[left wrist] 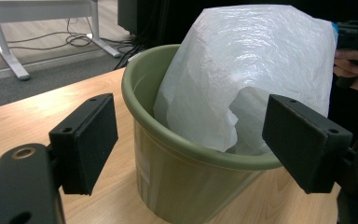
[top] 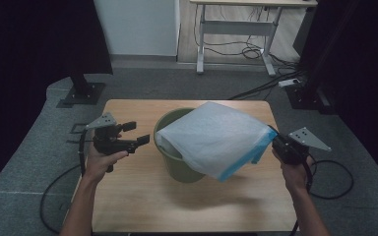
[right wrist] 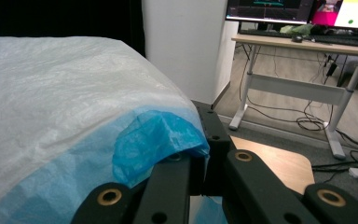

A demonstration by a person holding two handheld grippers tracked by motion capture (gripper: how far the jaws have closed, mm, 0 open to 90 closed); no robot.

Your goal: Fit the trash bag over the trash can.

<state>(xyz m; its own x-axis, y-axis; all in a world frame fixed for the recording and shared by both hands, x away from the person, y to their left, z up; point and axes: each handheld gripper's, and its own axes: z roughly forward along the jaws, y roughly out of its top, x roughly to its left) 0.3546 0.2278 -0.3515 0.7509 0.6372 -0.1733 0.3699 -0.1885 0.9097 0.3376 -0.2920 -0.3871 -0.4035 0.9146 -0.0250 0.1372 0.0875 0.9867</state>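
An olive-green bucket point(top: 177, 167) point(left wrist: 182, 182) stands in the middle of the wooden table point(top: 142, 196). A translucent white plastic bag point(top: 211, 135) point(left wrist: 251, 60) point(right wrist: 51, 93) with a blue edge point(right wrist: 154, 135) drapes over the bucket's rim and partly hangs inside it. My right gripper point(top: 274, 137) point(right wrist: 200, 163) is shut on the bag's blue edge at the bucket's right and holds it up. My left gripper point(top: 136, 133) point(left wrist: 191, 140) stands open just left of the bucket, with its pads apart and nothing between them.
A white-legged desk point(top: 236, 29) with loose cables stands on the floor beyond the table. A black stand base point(top: 81, 93) sits at the far left. Gripper cables trail off both sides of the table.
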